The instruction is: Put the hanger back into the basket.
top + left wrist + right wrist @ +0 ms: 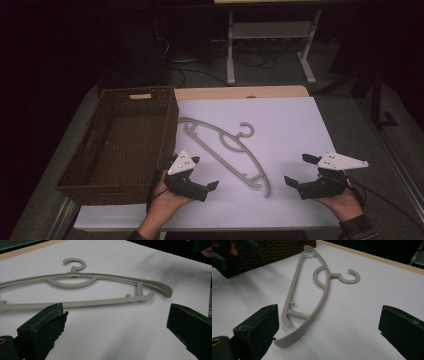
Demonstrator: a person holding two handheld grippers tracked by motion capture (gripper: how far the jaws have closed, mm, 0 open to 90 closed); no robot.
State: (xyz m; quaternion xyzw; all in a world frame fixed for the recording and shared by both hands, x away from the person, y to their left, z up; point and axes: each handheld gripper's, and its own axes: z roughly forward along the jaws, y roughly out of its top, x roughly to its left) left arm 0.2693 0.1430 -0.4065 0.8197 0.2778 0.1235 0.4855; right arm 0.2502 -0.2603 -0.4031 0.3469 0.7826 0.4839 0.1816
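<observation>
White surface (pixel 300 125), hanger (pixel 225 150) lying flat at centre frame beside a basket (pixel 120 145).
Left gripper (pixel 202 172) and right gripper (pixel 297 170) flank its lower end, fingers spread and empty, hanger between them, untouched.

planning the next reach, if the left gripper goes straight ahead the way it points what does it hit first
Probably the hanger. The left gripper is open, and the hanger's lower bar lies flat on the white sheet just beyond its jaws. Depth is hard to judge, so it might skim over.
</observation>
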